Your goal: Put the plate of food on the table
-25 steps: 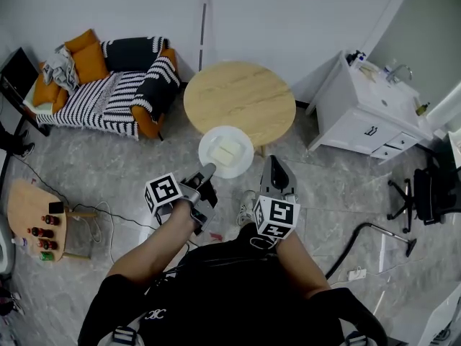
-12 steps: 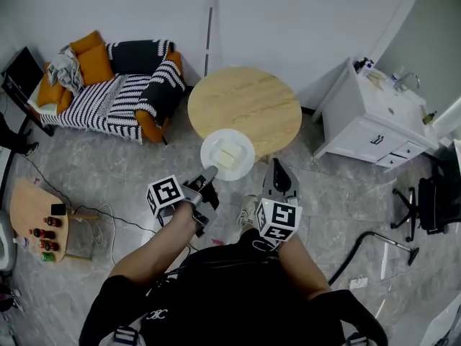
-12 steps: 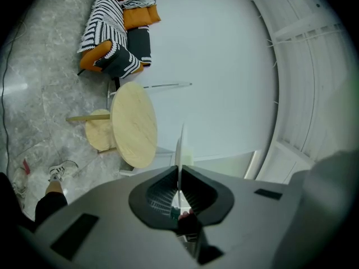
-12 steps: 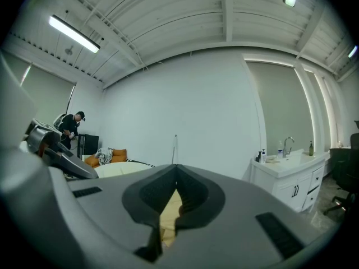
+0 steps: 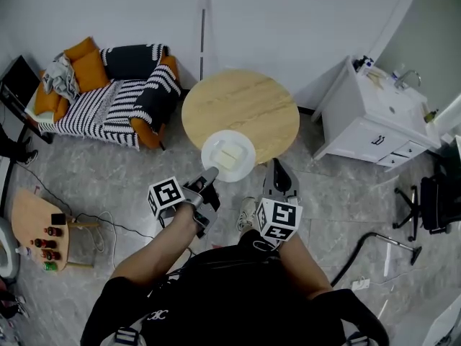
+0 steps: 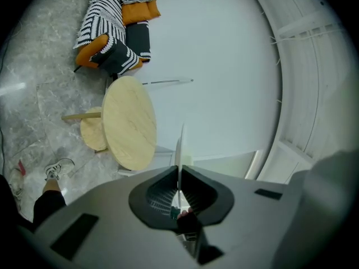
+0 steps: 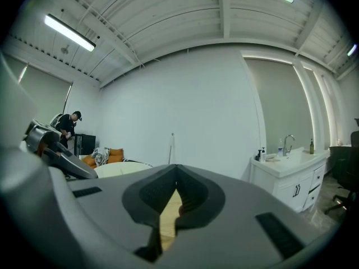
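Observation:
A white plate point(image 5: 213, 148) carries a pale square piece of food point(image 5: 229, 154). It hangs level over the near edge of the round wooden table point(image 5: 241, 107). My left gripper point(image 5: 210, 171) is shut on the plate's near rim. In the left gripper view the plate point(image 6: 180, 144) shows edge-on as a thin white line between the jaws of the left gripper point(image 6: 179, 175), with the table point(image 6: 129, 122) beyond. My right gripper point(image 5: 277, 171) is beside the plate, apart from it, with nothing in it. In the right gripper view the right gripper point(image 7: 175, 179) is shut.
A striped sofa point(image 5: 115, 92) with orange cushions stands left of the table. A white cabinet with a sink point(image 5: 374, 114) is on the right. A small side table point(image 5: 39, 229) with bottles is at the far left. A person point(image 7: 67, 125) stands by the far wall.
The table has drawn a little nearer in the head view, and the plate's far rim overlaps its front edge slightly more. Both grippers hold their states.

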`<state>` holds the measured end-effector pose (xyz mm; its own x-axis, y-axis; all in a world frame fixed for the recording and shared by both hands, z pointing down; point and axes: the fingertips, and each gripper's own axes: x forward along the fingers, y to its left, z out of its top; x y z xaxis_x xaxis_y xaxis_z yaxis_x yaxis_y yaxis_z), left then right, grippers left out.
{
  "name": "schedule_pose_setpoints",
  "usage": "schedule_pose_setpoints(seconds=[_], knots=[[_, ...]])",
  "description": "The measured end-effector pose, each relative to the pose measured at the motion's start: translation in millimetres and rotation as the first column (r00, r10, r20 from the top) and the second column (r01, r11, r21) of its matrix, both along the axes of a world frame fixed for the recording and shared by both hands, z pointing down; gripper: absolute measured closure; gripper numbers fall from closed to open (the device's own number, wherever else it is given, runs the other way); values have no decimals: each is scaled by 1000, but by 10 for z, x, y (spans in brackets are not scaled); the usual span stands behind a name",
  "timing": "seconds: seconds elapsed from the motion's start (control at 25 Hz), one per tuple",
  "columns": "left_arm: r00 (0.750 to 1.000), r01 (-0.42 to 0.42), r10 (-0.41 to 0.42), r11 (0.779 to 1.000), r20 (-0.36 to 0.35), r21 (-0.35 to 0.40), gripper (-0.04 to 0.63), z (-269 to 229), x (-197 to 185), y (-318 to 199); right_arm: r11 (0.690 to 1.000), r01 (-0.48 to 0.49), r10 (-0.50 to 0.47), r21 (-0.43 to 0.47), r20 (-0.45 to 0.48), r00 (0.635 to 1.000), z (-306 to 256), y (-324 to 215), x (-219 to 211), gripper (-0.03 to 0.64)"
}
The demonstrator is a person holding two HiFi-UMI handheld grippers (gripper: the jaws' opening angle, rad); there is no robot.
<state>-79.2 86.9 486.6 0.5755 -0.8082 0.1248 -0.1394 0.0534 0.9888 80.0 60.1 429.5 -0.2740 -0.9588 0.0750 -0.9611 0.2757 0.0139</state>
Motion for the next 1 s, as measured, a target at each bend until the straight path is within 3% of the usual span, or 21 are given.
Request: schedule_pose_setpoints(seconds=[0.2,1.0], knots=[[1000,-17,17,1000,0,-14,572,-21,47,-355,1000,-10,11,-9,4,1000,-25,-351,41,609],[1000,-27,27,1000,3,-3,572,55,55,-907,1000,-14,14,-4,9,1000,74,-924,64,609]])
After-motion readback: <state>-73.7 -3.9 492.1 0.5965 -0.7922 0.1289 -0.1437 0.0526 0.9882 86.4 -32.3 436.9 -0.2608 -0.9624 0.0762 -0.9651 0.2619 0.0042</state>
